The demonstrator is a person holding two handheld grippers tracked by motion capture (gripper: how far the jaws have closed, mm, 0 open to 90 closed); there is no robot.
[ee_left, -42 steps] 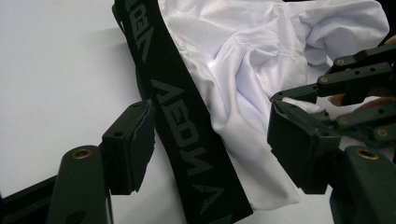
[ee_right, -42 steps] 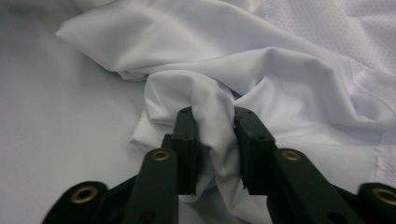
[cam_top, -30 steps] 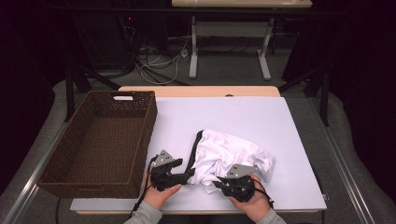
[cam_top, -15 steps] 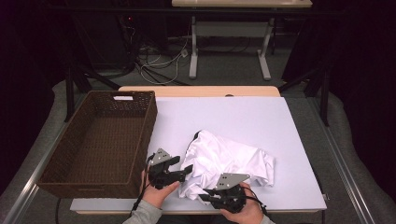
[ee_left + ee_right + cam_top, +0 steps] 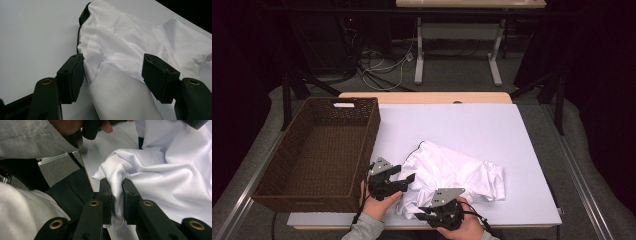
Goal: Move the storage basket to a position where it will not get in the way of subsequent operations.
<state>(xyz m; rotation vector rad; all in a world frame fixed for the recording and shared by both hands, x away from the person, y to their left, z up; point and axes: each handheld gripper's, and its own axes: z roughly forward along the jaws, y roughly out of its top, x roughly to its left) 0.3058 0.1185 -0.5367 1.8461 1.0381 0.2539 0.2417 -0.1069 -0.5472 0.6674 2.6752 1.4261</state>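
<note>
A white garment [image 5: 452, 172], crumpled and edged with a dark trim at its far left corner, is lying on the near half of the white table top [image 5: 472, 125], just to the right of a brown wicker basket [image 5: 287, 165] that is standing along the table's left side. The garment's near edge is hanging close to the near edge of the table.

The left gripper [image 5: 408, 181] is being held at the garment's left side, just beside the basket's right wall, with its jaws pointed to the right toward the cloth. In the left gripper view [image 5: 112, 75] the jaws are being kept well apart, with a fold of the perforated white fabric [image 5: 130, 45] lying between them; the left pad is resting at the fabric's edge and the right pad is standing just off it, so nothing is being pinched.

The right gripper [image 5: 424, 216] is being held at the near edge of the table, below the garment, pointed to the left. In the right gripper view [image 5: 116, 195] its jaws are nearly closed, and a bunched fold of the white cloth [image 5: 160, 170] is being squeezed between the two pads. A grey sleeve [image 5: 32, 137] is seen at the upper left of that view.
</note>
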